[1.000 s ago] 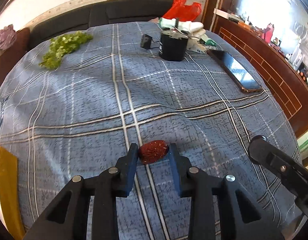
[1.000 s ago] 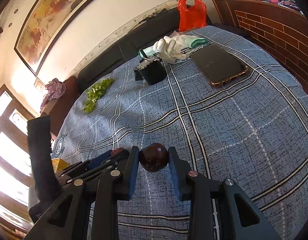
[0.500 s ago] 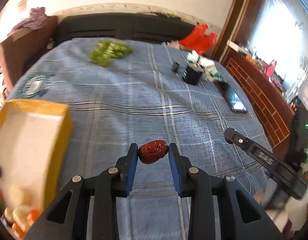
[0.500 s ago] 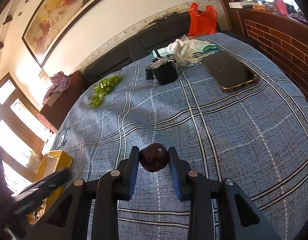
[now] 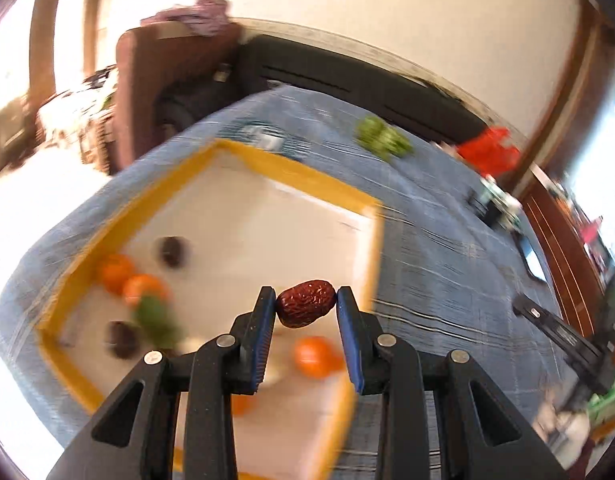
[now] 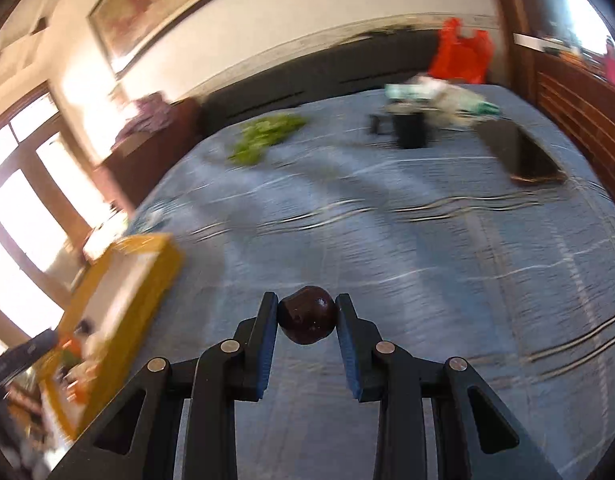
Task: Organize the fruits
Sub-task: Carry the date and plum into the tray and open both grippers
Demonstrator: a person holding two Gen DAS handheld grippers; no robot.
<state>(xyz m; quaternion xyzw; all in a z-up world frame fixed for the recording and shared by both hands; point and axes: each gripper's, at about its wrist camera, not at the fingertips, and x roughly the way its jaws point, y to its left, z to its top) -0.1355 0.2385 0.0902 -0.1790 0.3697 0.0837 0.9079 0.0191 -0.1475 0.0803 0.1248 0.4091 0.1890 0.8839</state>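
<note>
A bed with a blue checked cloth (image 6: 387, 240) carries a big yellow box with a white floor (image 5: 267, 168) near its left edge. Oranges and dark fruits lie blurred at the box's near side; the far side looks bare. The left gripper (image 5: 306, 308) hangs over the box's near right corner, pinching a wrinkled red date (image 5: 305, 303) that lies sideways between the pads. The right gripper (image 6: 306, 316) is well apart from the box (image 6: 139, 264), which lies to its left, and squeezes a round dark plum (image 6: 307, 314).
</note>
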